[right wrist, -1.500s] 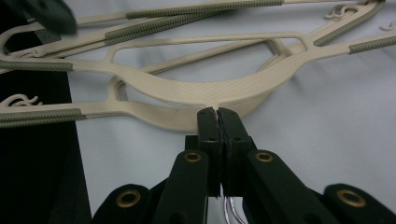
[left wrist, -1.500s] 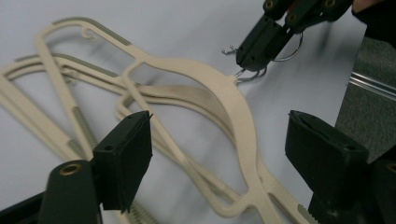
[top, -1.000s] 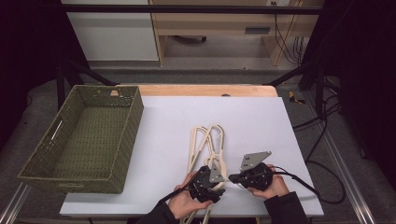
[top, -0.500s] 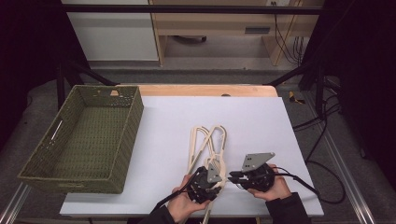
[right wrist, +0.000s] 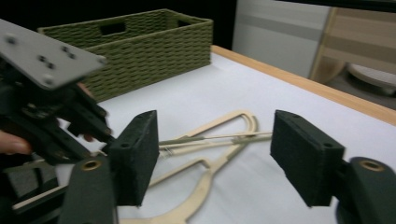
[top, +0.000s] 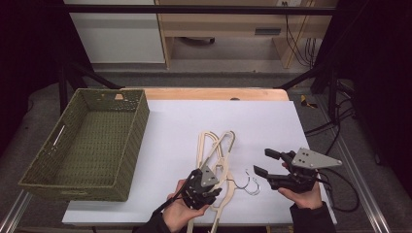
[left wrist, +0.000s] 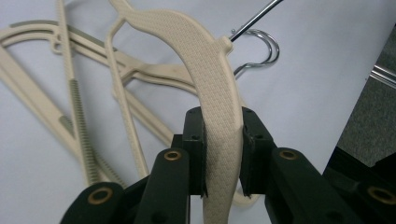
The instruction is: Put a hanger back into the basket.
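Jaws of the left gripper (left wrist: 223,154) are pressing from both sides on the textured shoulder of a beige hanger (left wrist: 205,70), which is passing up between the pads and curving away to its metal hook (left wrist: 261,46). In the high view, the left gripper (top: 206,187) is sitting at the near edge of the white table (top: 262,121), held by the person's left hand (top: 177,213), with the clamped hanger (top: 224,191) running beneath it. More beige hangers (top: 214,145) are lying in a loose, overlapping pile just beyond the gripper, their arms pointing toward the far side of the table. Two wire hooks (top: 250,183) are lying on the table between the two grippers.

The right gripper (top: 266,162) is standing wide open with nothing between its pads, held by the right hand (top: 301,196) to the right of the pile and apart from it. In the right gripper view, its two foam-faced jaws are framing the pile of hangers (right wrist: 215,140) on the tabletop, and the left gripper (right wrist: 51,116) is showing at the left of that view.

A green woven basket (top: 126,141) is sitting on the left side of the table, well apart from the hangers, with its near corner overhanging the white surface. A wooden strip (top: 214,93) is running along the far edge of the table.
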`<state>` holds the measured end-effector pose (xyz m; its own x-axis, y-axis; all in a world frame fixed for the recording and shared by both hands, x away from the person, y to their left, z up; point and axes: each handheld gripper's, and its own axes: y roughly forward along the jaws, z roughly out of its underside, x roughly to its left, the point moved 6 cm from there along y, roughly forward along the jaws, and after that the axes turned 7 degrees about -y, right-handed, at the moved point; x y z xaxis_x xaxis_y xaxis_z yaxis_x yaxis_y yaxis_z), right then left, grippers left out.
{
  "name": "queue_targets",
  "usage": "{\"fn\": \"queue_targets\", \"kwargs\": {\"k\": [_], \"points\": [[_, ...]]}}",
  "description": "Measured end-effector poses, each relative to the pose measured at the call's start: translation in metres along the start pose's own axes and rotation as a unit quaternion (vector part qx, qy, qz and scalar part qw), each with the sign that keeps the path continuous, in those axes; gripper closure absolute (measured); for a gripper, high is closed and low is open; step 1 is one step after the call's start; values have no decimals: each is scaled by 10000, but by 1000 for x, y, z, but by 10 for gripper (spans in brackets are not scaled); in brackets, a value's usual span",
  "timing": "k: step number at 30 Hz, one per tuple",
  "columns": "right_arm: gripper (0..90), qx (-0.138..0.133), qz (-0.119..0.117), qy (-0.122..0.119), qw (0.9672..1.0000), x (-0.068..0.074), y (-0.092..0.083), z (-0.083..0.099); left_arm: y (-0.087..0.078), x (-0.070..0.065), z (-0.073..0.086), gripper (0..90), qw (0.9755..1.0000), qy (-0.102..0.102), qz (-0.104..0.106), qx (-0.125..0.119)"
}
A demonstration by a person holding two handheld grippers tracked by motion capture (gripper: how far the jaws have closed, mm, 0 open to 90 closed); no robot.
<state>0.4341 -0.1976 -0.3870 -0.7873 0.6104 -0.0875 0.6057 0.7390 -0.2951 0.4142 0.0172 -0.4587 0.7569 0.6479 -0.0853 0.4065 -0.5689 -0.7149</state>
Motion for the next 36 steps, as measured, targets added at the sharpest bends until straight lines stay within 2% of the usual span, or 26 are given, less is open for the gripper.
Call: {"fn": "queue_targets", "kwargs": {"k": [5, 12, 13, 15, 18, 21, 24, 25, 26, 28, 34, 35, 36], "points": [[224, 85, 271, 213, 9994, -10, 1, 9, -15, 10, 0, 768, 9998, -123, -86, -134], [197, 337, 341, 237, 9986, -13, 9, 20, -30, 22, -1, 791, 9991, -203, -298, -224], [194, 361, 359, 256, 9984, -14, 9, 21, -33, 26, -1, 795, 9985, -235, -433, -257], [189, 408, 375, 245, 9982, -15, 10, 24, -37, 31, -1, 804, 9977, -264, -558, -285], [181, 417, 395, 278, 9980, -15, 11, 25, -41, 37, -1, 817, 9970, -330, -633, -310], [156, 459, 418, 284, 9977, -16, 12, 26, -47, 51, -1, 833, 9940, -514, -878, -401], [145, 490, 428, 303, 9974, -16, 13, 28, -50, 58, 0, 846, 9929, -581, -965, -388], [138, 514, 432, 304, 9973, -15, 14, 29, -52, 65, 1, 850, 9913, -682, -1033, -454], [137, 527, 436, 299, 9972, -16, 14, 29, -52, 65, 1, 850, 9913, -682, -1033, -454], [134, 532, 450, 301, 9971, -16, 15, 30, -57, 72, 2, 855, 9908, -811, -945, -535], [124, 536, 435, 333, 9971, -15, 14, 30, -72, 78, 0, 857, 9891, -812, -963, -759], [117, 550, 456, 316, 9969, -16, 14, 30, -80, 78, -3, 857, 9887, -831, -893, -867], [117, 550, 456, 316, 9969, -16, 14, 30, -80, 78, -3, 857, 9887, -831, -893, -867]]}}
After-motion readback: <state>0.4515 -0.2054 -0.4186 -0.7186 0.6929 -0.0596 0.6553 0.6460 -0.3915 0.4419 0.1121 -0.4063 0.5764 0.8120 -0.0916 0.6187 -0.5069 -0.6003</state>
